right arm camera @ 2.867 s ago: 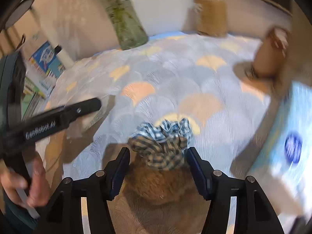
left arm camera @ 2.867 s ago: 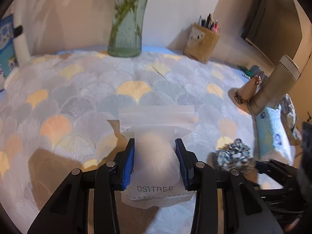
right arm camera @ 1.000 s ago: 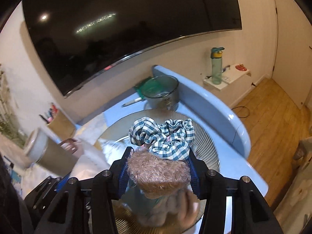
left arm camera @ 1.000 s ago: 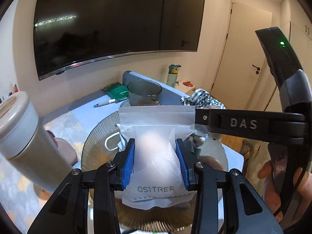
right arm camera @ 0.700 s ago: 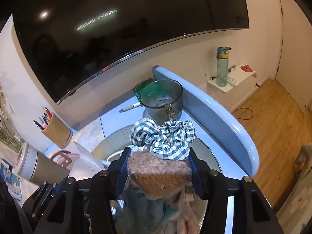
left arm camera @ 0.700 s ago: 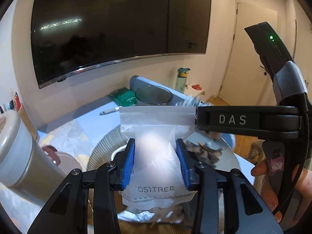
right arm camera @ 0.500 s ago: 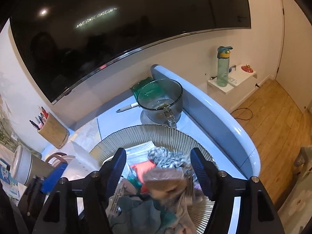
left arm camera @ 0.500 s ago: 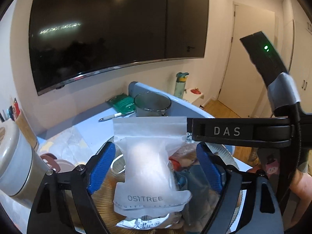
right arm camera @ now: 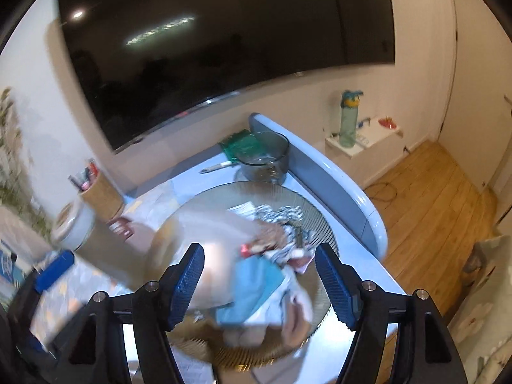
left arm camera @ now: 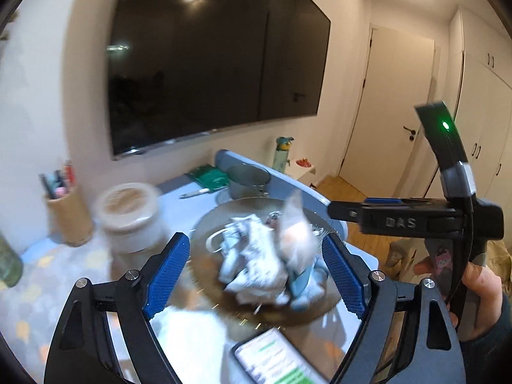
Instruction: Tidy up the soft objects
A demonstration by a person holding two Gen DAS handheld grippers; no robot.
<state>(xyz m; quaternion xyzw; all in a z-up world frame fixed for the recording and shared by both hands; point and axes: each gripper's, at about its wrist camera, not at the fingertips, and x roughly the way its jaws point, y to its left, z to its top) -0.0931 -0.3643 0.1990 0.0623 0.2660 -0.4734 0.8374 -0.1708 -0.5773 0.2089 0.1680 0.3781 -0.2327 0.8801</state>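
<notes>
The ribbed glass bowl (left arm camera: 208,224) sits near the worktop's (right arm camera: 377,275) rounded far corner and holds a heap of soft things. In the left wrist view, a frosted plastic pouch (left arm camera: 292,240) stands tilted on crumpled white wrappers (left arm camera: 252,262), blurred, in the bowl beyond the left gripper (left arm camera: 254,273). That gripper's blue, knurled pads are spread wide with nothing pressed between them; its jaws have just been opening. The right gripper (right arm camera: 259,283) is likewise wide and bare, jaws just opened further, above the same bowl. Beyond its tips lie the checked fabric scrunchie (right arm camera: 281,216), a fuzzy tan piece (right arm camera: 272,233) and a smooth blue cloth (right arm camera: 256,284), all loose in the bowl. A cylindrical lidded tumbler (left arm camera: 128,214) stands left of the bowl; a clear glass measuring jug (right arm camera: 265,160) stands behind it.
</notes>
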